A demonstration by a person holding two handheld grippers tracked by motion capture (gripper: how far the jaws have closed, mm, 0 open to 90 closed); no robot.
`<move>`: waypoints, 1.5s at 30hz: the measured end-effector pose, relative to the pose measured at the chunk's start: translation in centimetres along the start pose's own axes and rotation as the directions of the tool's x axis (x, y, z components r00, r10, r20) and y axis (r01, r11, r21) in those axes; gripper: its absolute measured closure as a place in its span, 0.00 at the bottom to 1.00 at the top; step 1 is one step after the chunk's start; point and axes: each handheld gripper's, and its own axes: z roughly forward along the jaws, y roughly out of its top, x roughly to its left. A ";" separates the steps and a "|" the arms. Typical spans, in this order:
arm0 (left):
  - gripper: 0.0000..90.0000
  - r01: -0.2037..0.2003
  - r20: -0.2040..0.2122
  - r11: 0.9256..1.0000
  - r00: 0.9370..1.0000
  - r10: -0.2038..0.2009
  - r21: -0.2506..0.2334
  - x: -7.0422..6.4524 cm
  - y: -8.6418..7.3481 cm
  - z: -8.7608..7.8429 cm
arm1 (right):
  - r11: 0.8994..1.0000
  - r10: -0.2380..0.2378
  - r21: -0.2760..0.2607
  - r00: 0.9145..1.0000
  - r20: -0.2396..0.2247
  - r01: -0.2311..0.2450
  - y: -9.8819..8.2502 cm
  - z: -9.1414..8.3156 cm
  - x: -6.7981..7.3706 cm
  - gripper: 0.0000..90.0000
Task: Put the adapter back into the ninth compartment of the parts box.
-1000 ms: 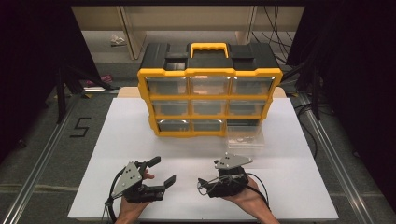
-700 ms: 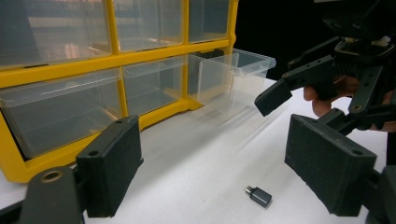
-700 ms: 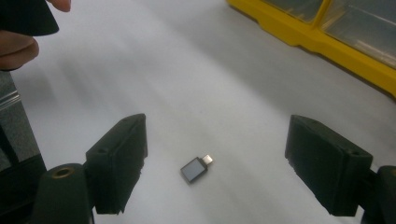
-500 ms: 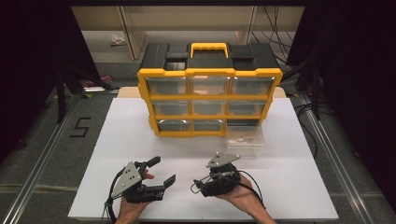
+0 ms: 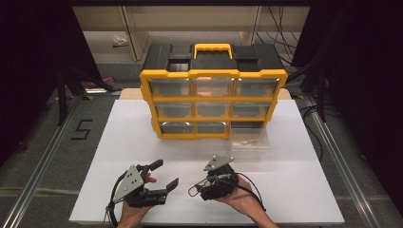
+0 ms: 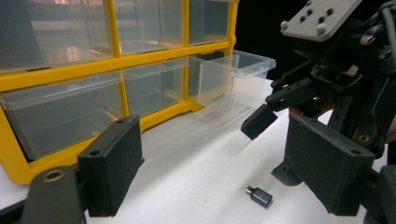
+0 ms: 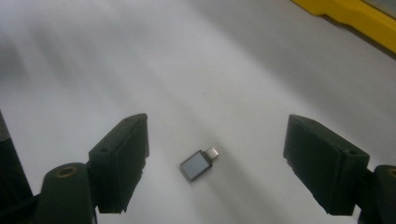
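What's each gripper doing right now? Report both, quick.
Left gripper: open, holding nothing.
Right gripper: open, jaws either side of the small grey adapter on the table, not touching it.

Yellow drawer cabinet (image 5: 213,102) on white table (image 5: 119,156); clear drawer (image 5: 249,140) beside it.

small grey adapter (image 7: 199,164), flat on white table (image 7: 224,70)

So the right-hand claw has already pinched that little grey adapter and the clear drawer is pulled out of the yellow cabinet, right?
Not quite. The right gripper is open: in the right gripper view the adapter lies on the white table between the jaws, untouched. The clear drawer is indeed pulled out of the yellow cabinet.
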 end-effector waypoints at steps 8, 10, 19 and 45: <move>0.21 -0.002 0.001 1.000 1.000 0.002 0.001 0.0 0.0 0.1 | 0.999 -0.006 0.044 1.000 0.014 0.005 0.0 1.2 -0.2 0.27; 0.21 -0.002 0.002 1.000 1.000 0.002 0.003 0.0 0.0 0.1 | 0.999 -0.003 0.052 1.000 0.023 0.002 -0.1 1.7 -0.2 0.27; 0.21 0.001 0.010 1.000 1.000 -0.001 0.003 -0.1 0.0 0.1 | 0.995 -0.023 0.096 0.999 0.036 0.019 -0.3 3.0 -0.3 0.31; 0.21 0.005 0.013 1.000 1.000 -0.005 0.001 0.0 0.0 0.1 | 0.979 -0.067 0.195 0.998 0.005 0.065 -0.4 2.7 -0.6 0.61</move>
